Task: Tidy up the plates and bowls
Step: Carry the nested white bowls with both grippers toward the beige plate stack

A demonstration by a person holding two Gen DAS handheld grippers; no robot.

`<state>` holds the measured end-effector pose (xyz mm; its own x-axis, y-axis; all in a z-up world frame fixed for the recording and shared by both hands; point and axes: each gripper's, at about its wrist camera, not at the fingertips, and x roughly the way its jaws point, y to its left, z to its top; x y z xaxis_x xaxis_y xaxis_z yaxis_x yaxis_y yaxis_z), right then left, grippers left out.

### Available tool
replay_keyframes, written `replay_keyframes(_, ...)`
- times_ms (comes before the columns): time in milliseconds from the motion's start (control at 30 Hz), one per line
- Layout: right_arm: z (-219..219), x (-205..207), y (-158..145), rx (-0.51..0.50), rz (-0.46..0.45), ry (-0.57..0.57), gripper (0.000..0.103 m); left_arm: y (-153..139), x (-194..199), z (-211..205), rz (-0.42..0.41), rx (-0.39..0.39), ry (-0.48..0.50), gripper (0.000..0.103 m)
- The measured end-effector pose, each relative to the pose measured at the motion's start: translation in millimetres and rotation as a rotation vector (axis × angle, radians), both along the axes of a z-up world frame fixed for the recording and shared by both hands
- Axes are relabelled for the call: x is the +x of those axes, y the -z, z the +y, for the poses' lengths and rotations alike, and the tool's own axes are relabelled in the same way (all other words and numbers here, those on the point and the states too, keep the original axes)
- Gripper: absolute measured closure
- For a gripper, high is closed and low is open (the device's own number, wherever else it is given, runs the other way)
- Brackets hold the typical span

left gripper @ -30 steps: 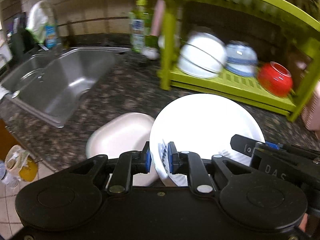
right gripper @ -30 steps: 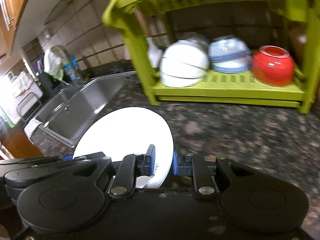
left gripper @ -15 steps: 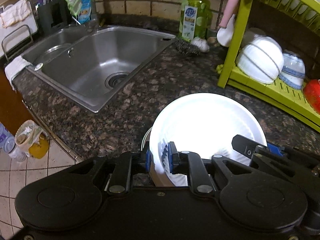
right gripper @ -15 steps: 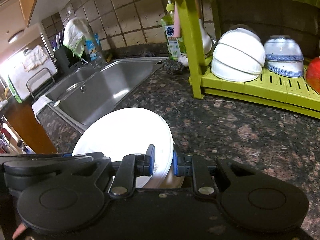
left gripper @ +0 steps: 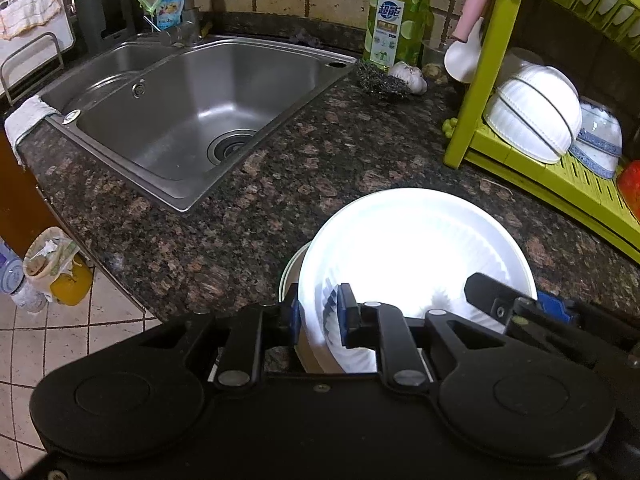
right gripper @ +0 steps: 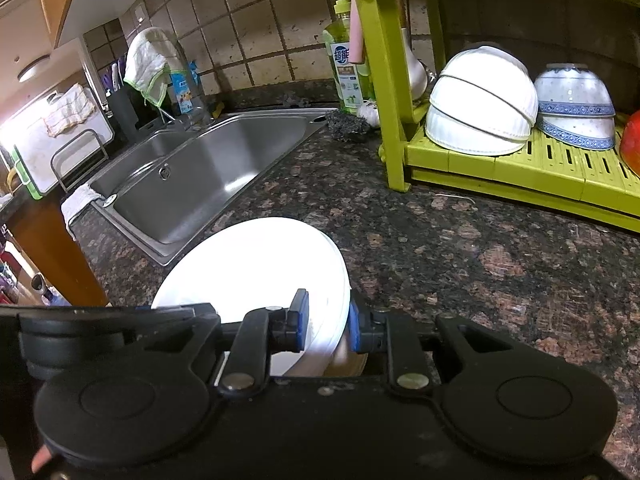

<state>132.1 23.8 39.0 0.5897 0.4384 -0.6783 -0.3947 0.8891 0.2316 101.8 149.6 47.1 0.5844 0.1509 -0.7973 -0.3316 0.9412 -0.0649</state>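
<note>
**Both tools clamped on one white plate above the granite surface**

The left tool (left gripper: 318, 312) is clenched on the near-left rim of the white plate (left gripper: 416, 248), one blue pad under the rim and the other inside the fluted well. The right tool (right gripper: 328, 326) grips the same plate (right gripper: 256, 264) on its right edge, its jaws closed across the rim; in the left wrist view its black finger shows at about 4 o'clock on the plate. The two tools point forward and slightly down, side by side, the plate tilted between them over the dark speckled surface (left gripper: 320, 168). A second, cream-coloured dish edge (left gripper: 290, 272) peeks out just under the plate at its 9 o'clock side; whether the two touch cannot be told.

At 10 o'clock lies the steel sink (left gripper: 200, 112). At 2 o'clock stands the green rack (right gripper: 520, 168), with stacked white bowls (right gripper: 480, 108) and blue-banded bowls (right gripper: 574, 116) upside down on its lower shelf. A green soap bottle (left gripper: 394, 20) stands at 12 o'clock.
</note>
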Motion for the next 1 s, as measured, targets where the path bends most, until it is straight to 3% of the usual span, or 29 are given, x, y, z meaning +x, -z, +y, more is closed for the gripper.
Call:
replay_keyframes(200, -1.9, -1.5, 0.3, 0.002, -0.007, -0.001, 0.071, -0.3, -0.3, 0.2, -0.008, -0.002, 0.001, 0.06)
replay_keyframes(1000, -4.2, -4.3, -0.5, -0.001, -0.022, -0.005, 0.064, -4.9, -3.2, -1.4, -0.041, 0.03, -0.012, 0.055)
